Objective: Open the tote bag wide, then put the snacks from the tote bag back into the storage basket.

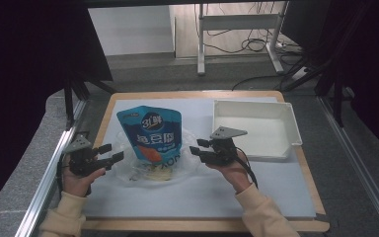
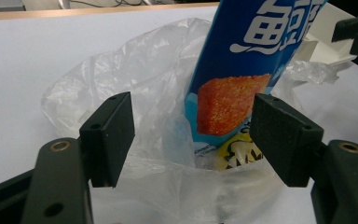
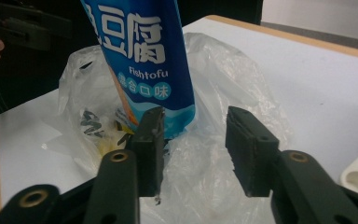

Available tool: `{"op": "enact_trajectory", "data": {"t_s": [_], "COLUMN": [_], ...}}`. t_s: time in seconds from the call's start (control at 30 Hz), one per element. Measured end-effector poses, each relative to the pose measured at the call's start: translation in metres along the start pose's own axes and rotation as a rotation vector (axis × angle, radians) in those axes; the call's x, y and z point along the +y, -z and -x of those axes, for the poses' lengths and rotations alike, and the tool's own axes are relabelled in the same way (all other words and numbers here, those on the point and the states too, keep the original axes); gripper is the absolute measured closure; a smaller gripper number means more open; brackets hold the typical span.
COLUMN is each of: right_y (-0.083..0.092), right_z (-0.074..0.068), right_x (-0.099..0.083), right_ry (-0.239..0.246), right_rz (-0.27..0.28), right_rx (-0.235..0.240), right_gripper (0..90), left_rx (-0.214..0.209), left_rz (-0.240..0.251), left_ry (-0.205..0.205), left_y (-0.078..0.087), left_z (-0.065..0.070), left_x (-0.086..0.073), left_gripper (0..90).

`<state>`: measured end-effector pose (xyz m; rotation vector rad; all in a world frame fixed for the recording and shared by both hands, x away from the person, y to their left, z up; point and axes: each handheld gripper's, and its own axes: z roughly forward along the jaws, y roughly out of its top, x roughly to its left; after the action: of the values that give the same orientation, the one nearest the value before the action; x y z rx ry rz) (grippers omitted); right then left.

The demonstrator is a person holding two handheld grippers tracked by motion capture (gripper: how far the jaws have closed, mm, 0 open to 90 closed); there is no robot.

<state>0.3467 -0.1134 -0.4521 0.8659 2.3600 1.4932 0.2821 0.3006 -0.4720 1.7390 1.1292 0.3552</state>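
In the clear bag, the blue pouch stands upright, top up.

Even, cool light falls from above on the pale blue worktop in the high view; shadows beneath the white rectangular plastic tray stay soft and short. Both sides of that view sink into near-black curtains, and the picture is slightly grainy. The crumpled clear plastic bag catches small white glints. In the left gripper view the nearest black tongs are a little soft. The glossy blue snack pouch shows mild sheen, and the far left corner there is dim.
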Motion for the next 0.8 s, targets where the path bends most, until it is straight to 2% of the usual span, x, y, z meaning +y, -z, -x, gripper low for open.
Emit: {"op": "enact_trajectory", "data": {"t_s": [0.2,0.47,0.8], "right_y": [0.007,0.008,0.011], "right_z": [-0.002,-0.001,-0.008], "right_x": [0.004,0.008,0.019], "right_ry": [0.014,0.018,0.031], "right_rz": [0.023,0.037,0.071], "right_rx": [-0.005,-0.015,0.008], "right_gripper": [51.5,49.7,48.2], "left_rx": [0.002,0.008,0.005], "left_rz": [-0.006,-0.011,-0.019], "left_ry": [-0.007,-0.019,-0.029], "left_y": [-0.001,-0.002,-0.003], "left_z": [0.0,0.002,0.005], "left_x": [0.0,-0.001,0.0], "left_gripper": [31.3,31.0,30.8]}}
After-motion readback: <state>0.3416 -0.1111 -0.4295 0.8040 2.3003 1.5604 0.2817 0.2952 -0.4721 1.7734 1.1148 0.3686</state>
